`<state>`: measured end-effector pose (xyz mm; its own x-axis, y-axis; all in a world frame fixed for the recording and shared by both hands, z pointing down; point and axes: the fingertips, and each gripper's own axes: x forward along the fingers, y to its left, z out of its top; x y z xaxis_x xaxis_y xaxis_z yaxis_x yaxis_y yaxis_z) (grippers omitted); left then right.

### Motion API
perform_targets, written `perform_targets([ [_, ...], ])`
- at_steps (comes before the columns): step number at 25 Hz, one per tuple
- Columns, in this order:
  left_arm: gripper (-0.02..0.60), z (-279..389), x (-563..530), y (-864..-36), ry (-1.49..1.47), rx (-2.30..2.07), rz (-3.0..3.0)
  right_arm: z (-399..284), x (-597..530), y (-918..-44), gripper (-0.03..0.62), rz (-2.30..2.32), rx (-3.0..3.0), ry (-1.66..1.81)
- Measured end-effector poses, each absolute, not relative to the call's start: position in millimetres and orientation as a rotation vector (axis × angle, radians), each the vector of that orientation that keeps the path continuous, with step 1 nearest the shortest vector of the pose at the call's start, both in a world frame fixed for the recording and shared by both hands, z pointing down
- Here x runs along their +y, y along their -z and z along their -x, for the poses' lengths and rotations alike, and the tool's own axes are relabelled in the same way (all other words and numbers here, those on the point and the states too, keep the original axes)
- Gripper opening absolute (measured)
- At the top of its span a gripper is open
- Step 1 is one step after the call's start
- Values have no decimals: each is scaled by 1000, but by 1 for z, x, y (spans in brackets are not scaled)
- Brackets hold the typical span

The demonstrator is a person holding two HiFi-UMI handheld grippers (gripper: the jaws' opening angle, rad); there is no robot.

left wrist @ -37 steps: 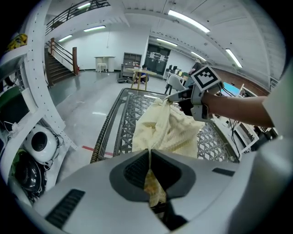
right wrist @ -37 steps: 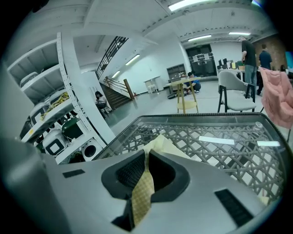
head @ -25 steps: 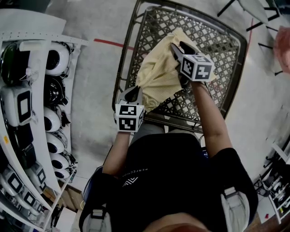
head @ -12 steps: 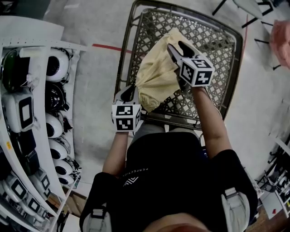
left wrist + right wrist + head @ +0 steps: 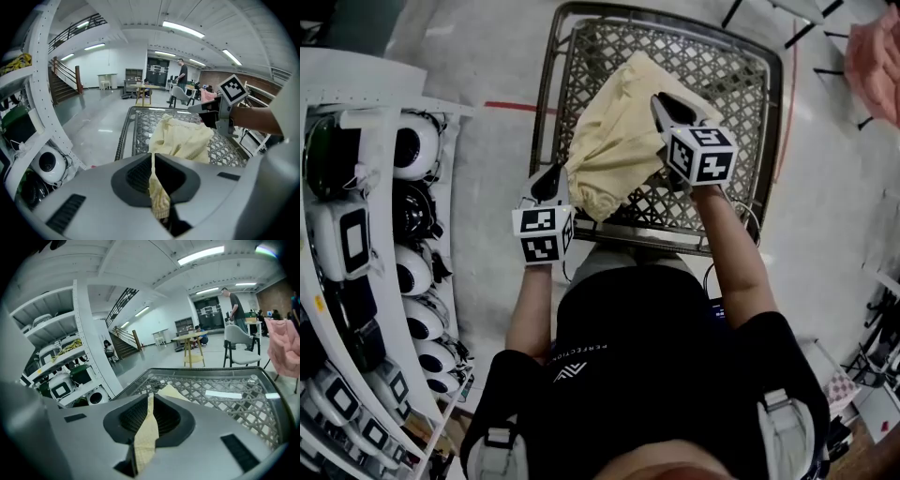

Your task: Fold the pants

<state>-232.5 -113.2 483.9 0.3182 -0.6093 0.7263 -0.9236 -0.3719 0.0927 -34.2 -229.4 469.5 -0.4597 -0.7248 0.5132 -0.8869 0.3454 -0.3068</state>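
Yellow pants (image 5: pixel 614 141), seemingly light and floppy, hang over the mesh bench (image 5: pixel 731 80). The left gripper (image 5: pixel 550 180) has its fingers clamped on one edge, and the right gripper (image 5: pixel 662 103), fingers just closing, nips another. The hems look like the surest holds.

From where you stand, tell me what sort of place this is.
Probably a lab or workshop hall: white shelving loaded with devices, a metal mesh table, and a staircase with desks and chairs further back.

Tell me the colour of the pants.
The pants are pale yellow, clearest in the head view.
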Motion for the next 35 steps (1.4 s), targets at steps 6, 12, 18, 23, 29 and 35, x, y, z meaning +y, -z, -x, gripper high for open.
perform_targets([
  [6,21,202,-97,-469,-805,-1248,-2181,18,-188,-462,48,-1506,-2298,-831],
  [12,21,165,-76,-459,-827,-1157,-2268,-7,-147,-449,48,-1554,-2291,-819],
  [18,21,144,-47,-444,-849,-1076,-2360,-13,-100,-441,48,-1594,-2312,-848],
  [23,21,130,-21,-435,-838,-1039,-2399,-19,-65,-433,48,-1605,-2322,-826],
  [29,21,131,5,-433,-846,-1015,-2421,-13,-29,-434,48,-1583,-2334,-815],
  [35,21,144,19,-436,-893,-977,-2443,4,-9,-439,48,-1545,-2359,-836],
])
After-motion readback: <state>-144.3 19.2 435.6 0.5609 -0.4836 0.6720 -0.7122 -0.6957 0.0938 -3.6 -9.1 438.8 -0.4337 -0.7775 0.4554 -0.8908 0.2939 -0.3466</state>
